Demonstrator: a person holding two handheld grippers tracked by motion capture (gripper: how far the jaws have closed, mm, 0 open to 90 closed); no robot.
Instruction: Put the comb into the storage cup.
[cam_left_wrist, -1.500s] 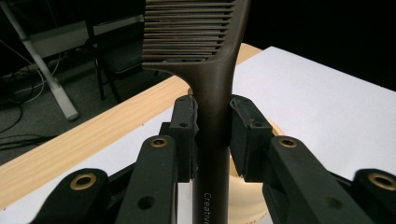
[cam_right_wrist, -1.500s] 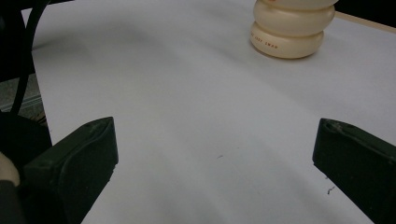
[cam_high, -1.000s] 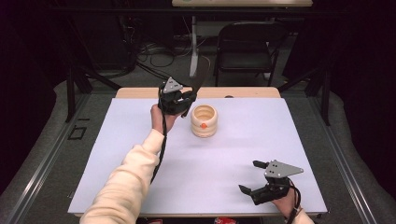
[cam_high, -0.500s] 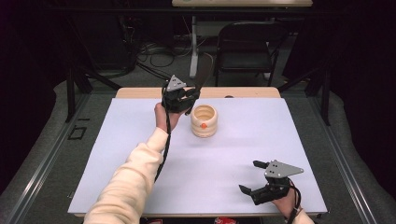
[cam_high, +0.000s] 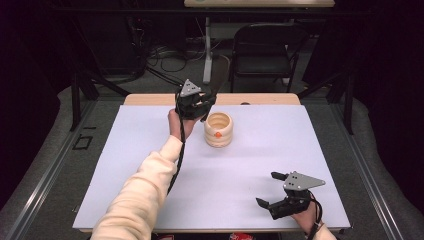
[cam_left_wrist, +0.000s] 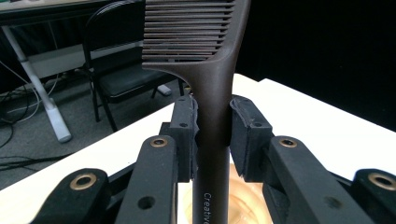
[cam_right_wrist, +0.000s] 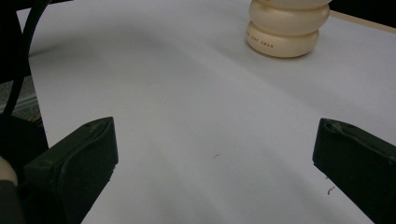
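Observation:
My left gripper (cam_high: 196, 104) is raised over the far part of the white table (cam_high: 150, 130), just left of a cream ribbed pot (cam_high: 218, 129). In the left gripper view its jaws (cam_left_wrist: 212, 126) are shut on the handle of a dark brown comb (cam_left_wrist: 219, 79), whose teeth point left at the top. The pot's rim (cam_left_wrist: 243, 200) shows below the handle. My right gripper (cam_high: 267, 189) rests near the table's front right, open, with nothing between its jaws (cam_right_wrist: 215, 154). The pot (cam_right_wrist: 285, 28) stands far ahead of it.
A black chair (cam_high: 265, 45) and a desk leg with cables (cam_high: 207, 50) stand on the floor beyond the table's far wooden edge (cam_high: 260, 99). The left gripper's cable (cam_high: 177, 160) trails along the sleeve. Dark curtains close both sides.
The left gripper has turned a little with the comb, so the comb's long shape no longer stands out above it. The right gripper has stayed where it was.

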